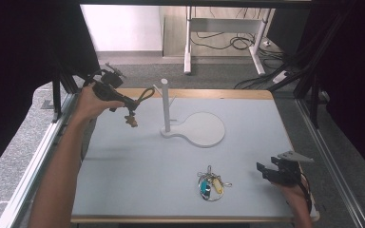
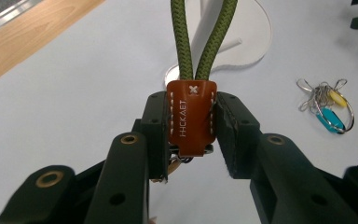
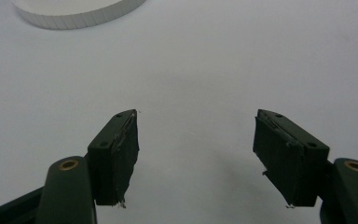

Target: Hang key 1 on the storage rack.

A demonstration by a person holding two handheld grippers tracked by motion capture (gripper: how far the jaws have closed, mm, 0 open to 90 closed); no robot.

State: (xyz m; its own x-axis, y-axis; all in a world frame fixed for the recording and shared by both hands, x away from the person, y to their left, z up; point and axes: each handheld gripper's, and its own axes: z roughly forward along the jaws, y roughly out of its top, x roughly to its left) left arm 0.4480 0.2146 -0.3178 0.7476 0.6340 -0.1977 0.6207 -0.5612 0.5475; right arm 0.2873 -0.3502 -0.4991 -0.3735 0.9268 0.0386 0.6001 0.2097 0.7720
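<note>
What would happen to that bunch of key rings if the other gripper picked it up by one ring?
The bunch of key rings would probably dangle and swing loosely, because its thin wire loops and small coloured tags only hang linked together. It looks light. The open right gripper might let smooth wire slip.

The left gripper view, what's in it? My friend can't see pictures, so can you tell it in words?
The left gripper pinches an orange leather tab joined to a green rope loop, above a white table. A white stand is behind the loop, and a bunch of keyrings lies at the right.
</note>
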